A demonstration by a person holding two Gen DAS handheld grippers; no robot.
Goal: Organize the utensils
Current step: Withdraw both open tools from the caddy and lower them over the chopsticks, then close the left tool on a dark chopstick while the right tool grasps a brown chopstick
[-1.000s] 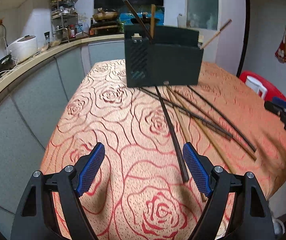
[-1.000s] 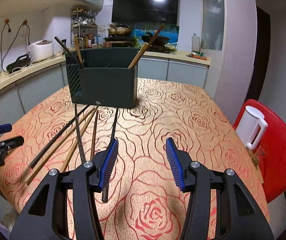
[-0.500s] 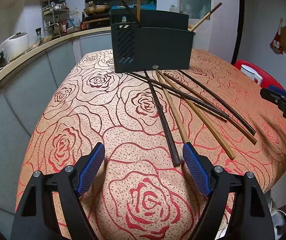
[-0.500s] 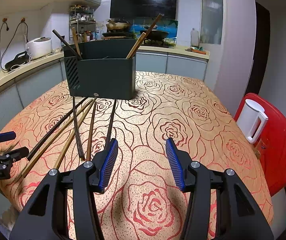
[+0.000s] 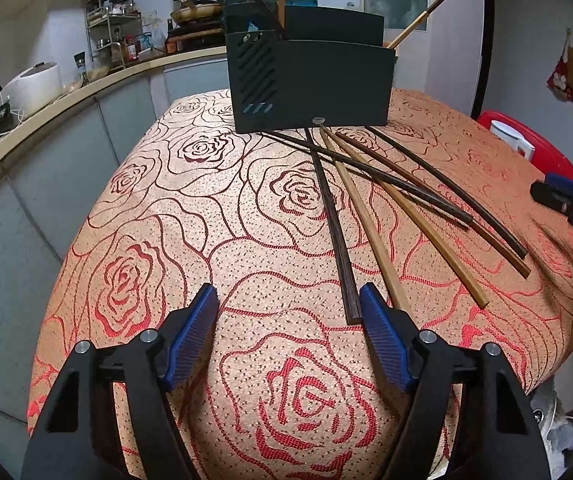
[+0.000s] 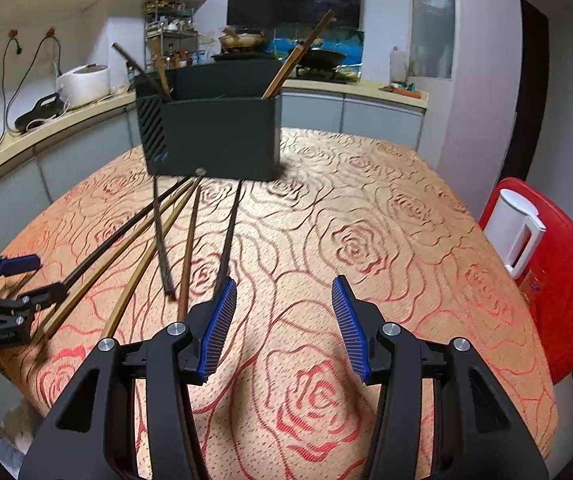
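Hovering over a rose-patterned surface (image 5: 190, 240), two grippers face loose chopsticks (image 5: 370, 224).
A dark utensil holder (image 5: 310, 80) stands behind them, several chopsticks upright inside; left gripper (image 5: 288, 338) and right gripper (image 6: 282, 322) hold fingers wide, empty.

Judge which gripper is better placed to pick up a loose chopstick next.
Left, probably. The open left gripper has the dark chopstick ending beside its right finger. The open right gripper faces bare tablecloth.

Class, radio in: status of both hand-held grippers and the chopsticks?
Left hand-held gripper open, empty. Right hand-held gripper open, empty. Loose chopsticks fanned before holder. Nothing blocking.
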